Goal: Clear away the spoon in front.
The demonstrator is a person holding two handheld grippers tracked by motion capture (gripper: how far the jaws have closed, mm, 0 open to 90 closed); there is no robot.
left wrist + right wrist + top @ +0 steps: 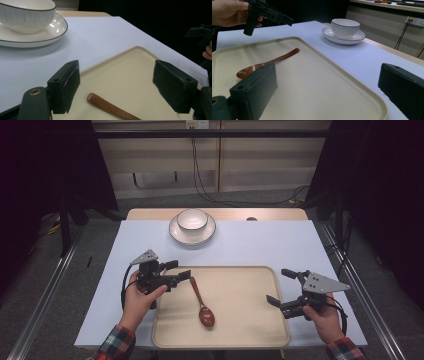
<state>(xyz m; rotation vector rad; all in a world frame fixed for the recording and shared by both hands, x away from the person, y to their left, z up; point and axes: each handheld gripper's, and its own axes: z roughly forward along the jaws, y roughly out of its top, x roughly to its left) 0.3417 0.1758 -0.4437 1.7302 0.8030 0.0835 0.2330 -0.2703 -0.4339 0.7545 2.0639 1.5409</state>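
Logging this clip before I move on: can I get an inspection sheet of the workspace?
Surface: white table bearing a beige tray.
Job's things: wooden spoon lying on the tray, handle end between the left gripper fingers, untouched.
Clutter: white bowl on a saucer at the far edge.
Grippers: left open; right gripper open, empty, at the tray's right edge.
Cables: black cable on the floor beyond the table.
Surroundings: dark curtains at both sides.

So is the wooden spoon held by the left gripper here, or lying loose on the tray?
Loose. The spoon lies flat on the tray; the left gripper is open, its handle end between the jaws untouched.
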